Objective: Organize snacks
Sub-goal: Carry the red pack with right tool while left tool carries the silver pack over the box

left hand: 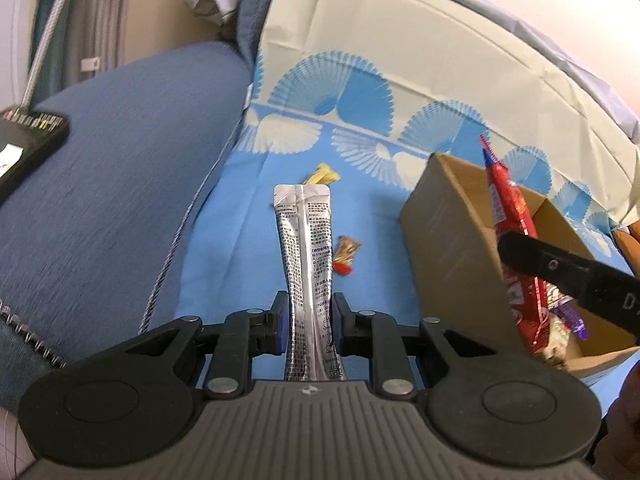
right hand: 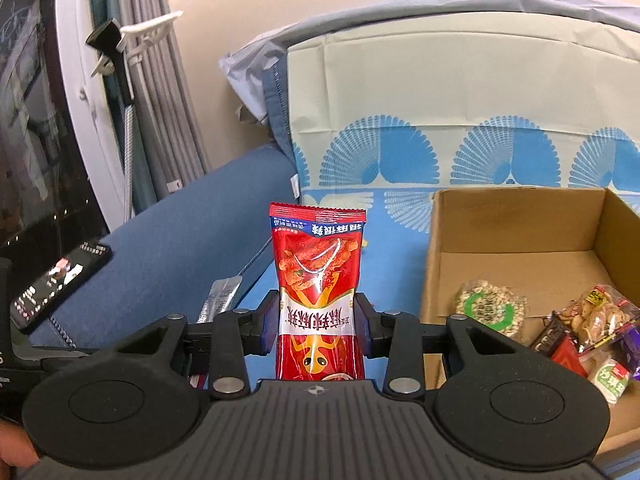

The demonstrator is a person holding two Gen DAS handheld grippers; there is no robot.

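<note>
My left gripper [left hand: 309, 312] is shut on a long silver stick sachet [left hand: 306, 256] and holds it above the blue cloth. My right gripper [right hand: 318, 320] is shut on a red spicy snack packet [right hand: 318, 276], held upright just left of the cardboard box [right hand: 434, 248]. In the left wrist view the red packet [left hand: 510, 216] hangs over the box [left hand: 448, 240]. The box holds several snacks, among them a round rice cake [right hand: 490, 310]. A yellow candy [left hand: 322, 176] and a red-gold candy [left hand: 346, 254] lie on the cloth.
A blue sofa cushion [left hand: 112, 184] lies to the left with a black phone [left hand: 24, 148] on it. A folded fan-pattern bedsheet [left hand: 400, 80] rises behind the box. The silver sachet also shows in the right wrist view [right hand: 220, 300].
</note>
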